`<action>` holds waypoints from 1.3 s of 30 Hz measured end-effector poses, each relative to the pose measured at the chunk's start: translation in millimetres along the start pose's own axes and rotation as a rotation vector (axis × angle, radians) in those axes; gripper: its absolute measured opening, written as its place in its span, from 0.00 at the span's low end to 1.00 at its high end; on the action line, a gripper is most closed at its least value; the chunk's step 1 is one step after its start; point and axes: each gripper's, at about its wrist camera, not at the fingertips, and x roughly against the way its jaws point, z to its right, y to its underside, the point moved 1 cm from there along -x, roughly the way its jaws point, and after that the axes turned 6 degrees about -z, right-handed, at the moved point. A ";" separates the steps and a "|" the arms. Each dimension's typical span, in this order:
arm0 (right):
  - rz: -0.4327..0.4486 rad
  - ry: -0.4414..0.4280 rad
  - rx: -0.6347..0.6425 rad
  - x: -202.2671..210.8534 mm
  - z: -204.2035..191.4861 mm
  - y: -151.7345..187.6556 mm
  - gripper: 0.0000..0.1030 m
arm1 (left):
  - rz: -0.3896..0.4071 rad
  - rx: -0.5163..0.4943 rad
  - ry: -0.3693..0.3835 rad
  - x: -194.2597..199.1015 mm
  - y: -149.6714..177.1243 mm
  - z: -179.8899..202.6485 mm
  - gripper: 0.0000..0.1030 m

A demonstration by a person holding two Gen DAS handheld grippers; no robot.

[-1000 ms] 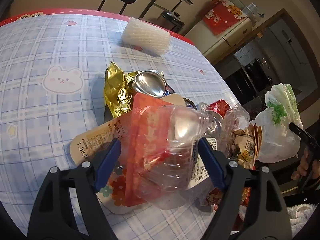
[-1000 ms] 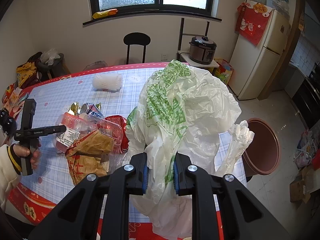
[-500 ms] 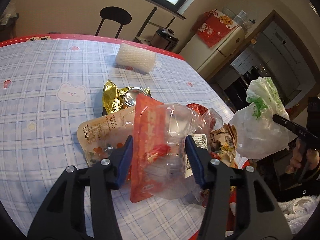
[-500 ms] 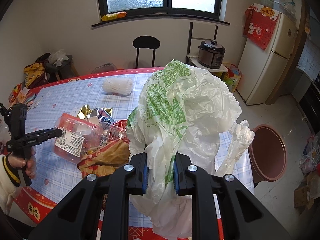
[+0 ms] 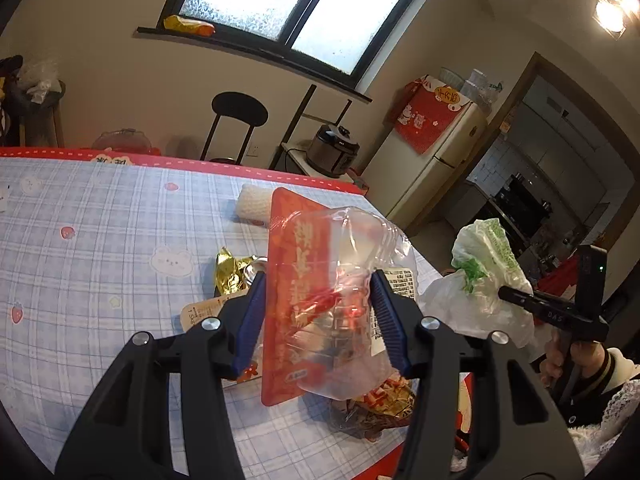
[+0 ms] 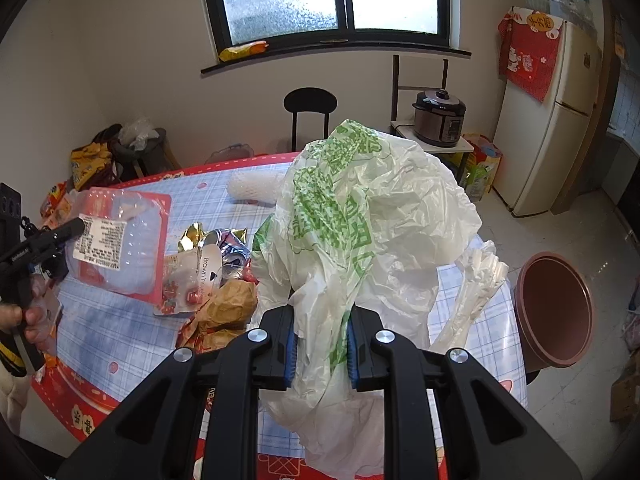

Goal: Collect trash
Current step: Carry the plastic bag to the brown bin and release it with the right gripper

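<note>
Lifted clear of the bench (image 5: 100, 240) now, the tray (image 5: 320, 292) sits clamped in the left gripper (image 5: 320, 320); the right gripper (image 6: 320, 344) pinches the bag (image 6: 372, 216). Next, the tray needs carrying to the bag's mouth.

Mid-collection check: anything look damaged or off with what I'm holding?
The clear plastic package in the left hand-held gripper is squashed and tilted. The white bag in the right hand-held gripper is bunched, its mouth not visibly open.

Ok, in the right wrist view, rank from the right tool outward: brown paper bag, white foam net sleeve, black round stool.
1. Crumpled brown paper bag, just left of the right tool.
2. White foam net sleeve, mid-table.
3. Black round stool, beyond the table's far edge.
</note>
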 end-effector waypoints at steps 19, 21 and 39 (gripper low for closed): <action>0.015 0.429 -0.224 -13.6 307.5 10.0 0.19 | -0.004 -0.020 0.005 -83.1 -24.1 173.1 0.53; 0.000 0.467 -0.241 -24.9 336.9 12.8 0.19 | -0.013 -0.008 0.011 -97.3 -22.6 188.2 0.53; 0.152 0.268 -0.418 14.1 398.7 7.1 0.95 | -0.105 -0.133 0.085 -193.5 -31.6 293.0 0.53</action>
